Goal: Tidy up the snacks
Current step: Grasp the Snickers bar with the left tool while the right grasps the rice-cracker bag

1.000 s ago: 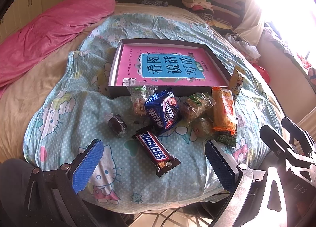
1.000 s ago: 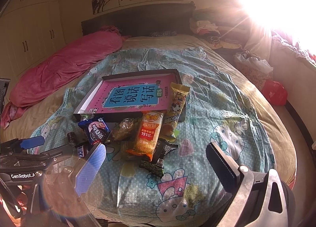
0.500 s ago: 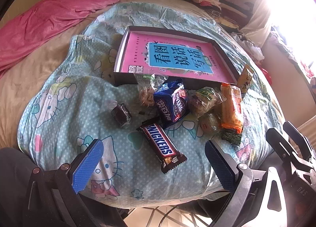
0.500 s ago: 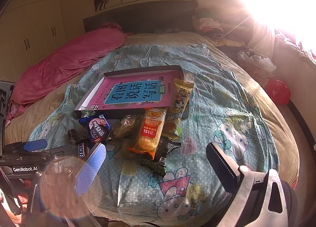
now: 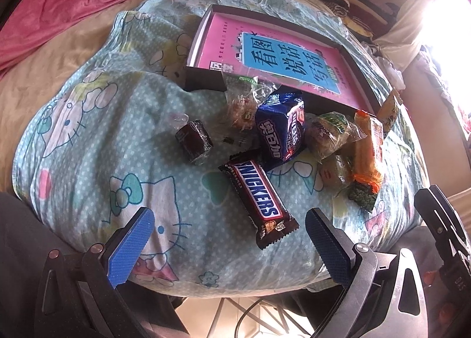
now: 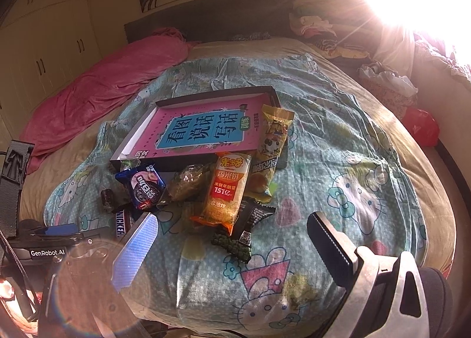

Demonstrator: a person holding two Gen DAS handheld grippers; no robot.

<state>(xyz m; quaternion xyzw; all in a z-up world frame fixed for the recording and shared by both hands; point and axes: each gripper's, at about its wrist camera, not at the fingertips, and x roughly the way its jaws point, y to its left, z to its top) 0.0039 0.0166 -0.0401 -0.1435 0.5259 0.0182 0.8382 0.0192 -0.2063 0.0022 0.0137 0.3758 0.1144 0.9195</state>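
Observation:
A pile of snacks lies on the Hello Kitty quilt (image 5: 88, 143) before a dark shallow box (image 5: 203, 80) with a pink book inside. A Snickers bar (image 5: 257, 198) lies nearest, then a blue Oreo pack (image 5: 281, 132), a small dark candy (image 5: 194, 140), clear-wrapped cakes (image 5: 329, 134) and an orange rice-cracker pack (image 5: 368, 155). My left gripper (image 5: 226, 243) is open and empty, just short of the Snickers bar. My right gripper (image 6: 232, 252) is open and empty, near a green packet (image 6: 234, 246) and the orange pack (image 6: 226, 190). A yellow snack bag (image 6: 270, 149) leans on the box (image 6: 206, 96).
A pink blanket (image 6: 97, 87) lies along the bed's left side. Clothes (image 6: 312, 26) are heaped at the back right, with a red bag (image 6: 421, 129) beside the bed. Strong window glare fills the upper right. The left gripper also shows in the right wrist view (image 6: 47, 238).
My left gripper has moved forward and tilted down toward the Snickers bar. My right gripper has edged slightly closer to the pile. The snacks have not moved.

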